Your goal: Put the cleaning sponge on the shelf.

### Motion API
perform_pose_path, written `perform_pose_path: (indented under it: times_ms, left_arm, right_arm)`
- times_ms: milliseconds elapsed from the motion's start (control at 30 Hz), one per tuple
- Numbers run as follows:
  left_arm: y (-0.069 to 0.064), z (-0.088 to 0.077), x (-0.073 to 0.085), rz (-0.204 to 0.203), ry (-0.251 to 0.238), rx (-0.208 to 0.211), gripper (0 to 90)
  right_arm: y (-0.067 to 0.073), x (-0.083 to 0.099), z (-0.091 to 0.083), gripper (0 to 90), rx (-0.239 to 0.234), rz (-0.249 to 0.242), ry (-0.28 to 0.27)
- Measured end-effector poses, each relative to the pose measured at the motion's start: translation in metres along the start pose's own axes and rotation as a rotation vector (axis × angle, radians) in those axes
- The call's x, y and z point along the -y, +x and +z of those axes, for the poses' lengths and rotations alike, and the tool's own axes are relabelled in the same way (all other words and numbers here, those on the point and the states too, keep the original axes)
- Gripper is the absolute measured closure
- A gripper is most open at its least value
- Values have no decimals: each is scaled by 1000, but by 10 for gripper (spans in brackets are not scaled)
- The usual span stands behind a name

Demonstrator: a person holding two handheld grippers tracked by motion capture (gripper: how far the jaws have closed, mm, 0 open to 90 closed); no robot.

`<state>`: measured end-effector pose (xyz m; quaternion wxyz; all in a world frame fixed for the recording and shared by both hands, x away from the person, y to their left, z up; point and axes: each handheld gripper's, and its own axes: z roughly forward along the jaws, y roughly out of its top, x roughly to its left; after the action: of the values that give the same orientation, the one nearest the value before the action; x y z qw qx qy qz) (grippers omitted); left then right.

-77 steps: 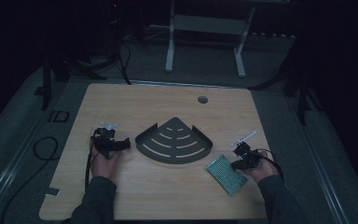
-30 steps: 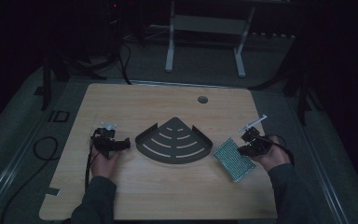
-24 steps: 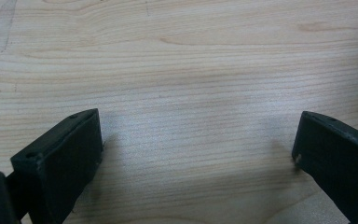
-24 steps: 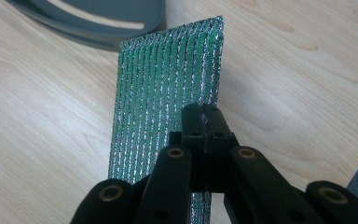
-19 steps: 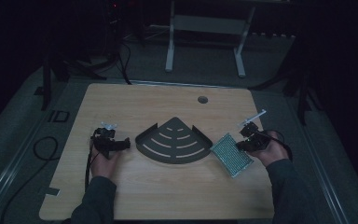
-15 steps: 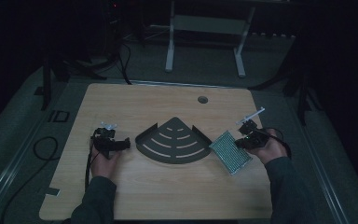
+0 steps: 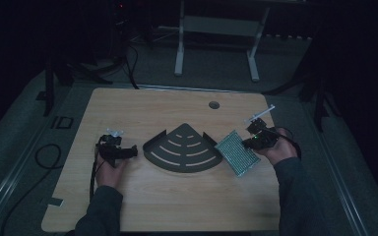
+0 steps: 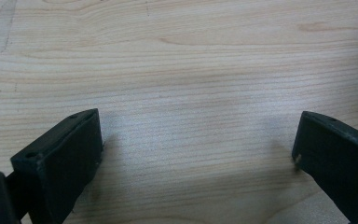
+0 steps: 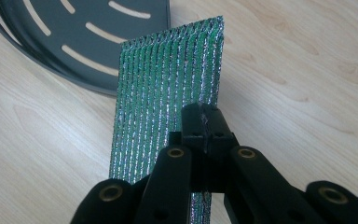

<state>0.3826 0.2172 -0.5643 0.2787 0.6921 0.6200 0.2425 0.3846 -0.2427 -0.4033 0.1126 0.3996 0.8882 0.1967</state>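
Glittery green woven scouring pad [image 9: 168, 88], matt dark slotted tray [image 9: 74, 37], pale wood-grain table [image 9: 298, 70].

Green glittery sponge [image 9: 168, 88], edge-up, beside rack [image 9: 88, 42]

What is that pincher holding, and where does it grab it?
The right gripper pinches the green sparkly scrub pad at its near edge. The left gripper holds nothing.

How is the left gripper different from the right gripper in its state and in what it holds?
The left gripper has its jaws wide apart with only bare table between them, while the right gripper has its jaws shut on the green sparkly scrub pad. The left gripper sits low over the wood; the right gripper holds the pad tilted beside the dark slotted tray. Both have black jaws.
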Motion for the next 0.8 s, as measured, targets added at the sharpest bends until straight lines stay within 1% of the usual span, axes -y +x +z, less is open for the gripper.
perform_pose_path:
  times_ms: [233,333,500,800]
  left_arm:
    - [0,0,0,1,1,0,22]
    - [0,0,0,2,0,-1,22]
    - [0,0,0,2,0,-1,22]
    - [0,0,0,2,0,-1,22]
  right_arm:
    - [0,-10,1,897,-11,-12,-1]
    - [0,-14,2,898,-7,-7,-9]
    - [0,-20,4,898,-16,-12,-9]
    - [3,-31,5,898,-22,-14,-27]
